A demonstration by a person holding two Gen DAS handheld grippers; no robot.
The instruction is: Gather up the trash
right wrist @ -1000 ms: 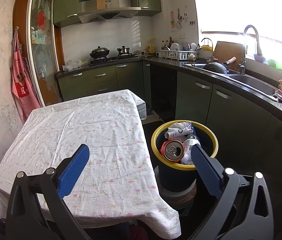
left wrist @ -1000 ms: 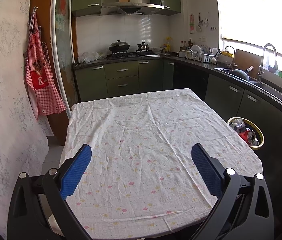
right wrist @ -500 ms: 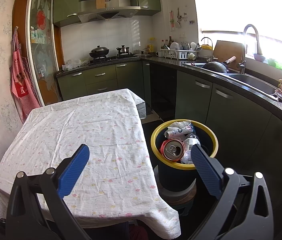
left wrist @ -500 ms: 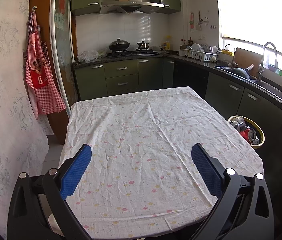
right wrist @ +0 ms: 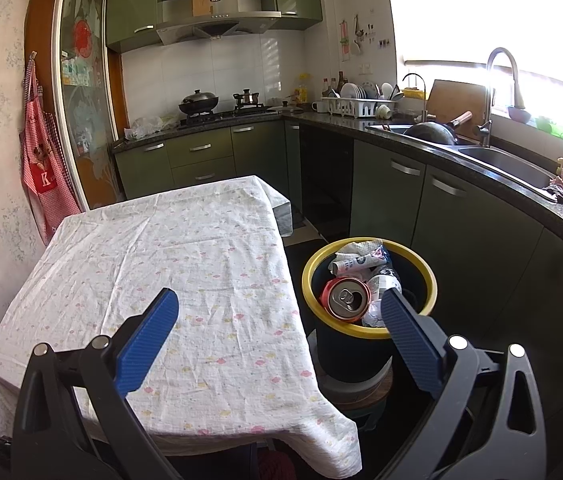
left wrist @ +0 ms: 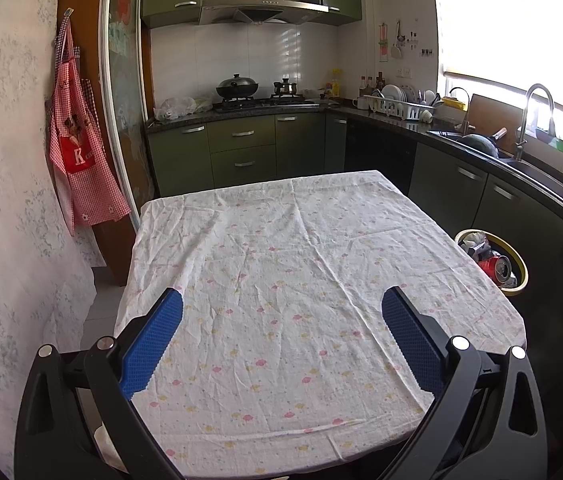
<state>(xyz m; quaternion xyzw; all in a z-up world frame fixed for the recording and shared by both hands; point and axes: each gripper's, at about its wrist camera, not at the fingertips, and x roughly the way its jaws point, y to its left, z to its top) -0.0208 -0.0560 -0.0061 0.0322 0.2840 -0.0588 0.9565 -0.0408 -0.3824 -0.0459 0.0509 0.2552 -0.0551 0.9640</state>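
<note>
Hovering with fingers spread wide and holding nothing: left gripper over the tablecloth at frame centre. Likewise gaping empty, right gripper low in frame. Sitting at centre right, just beside the table: yellow-rimmed bin, holding a red can and crumpled wrappers.

Red checked apron hanging on wall; wok on stove; dish rack by sink.
</note>
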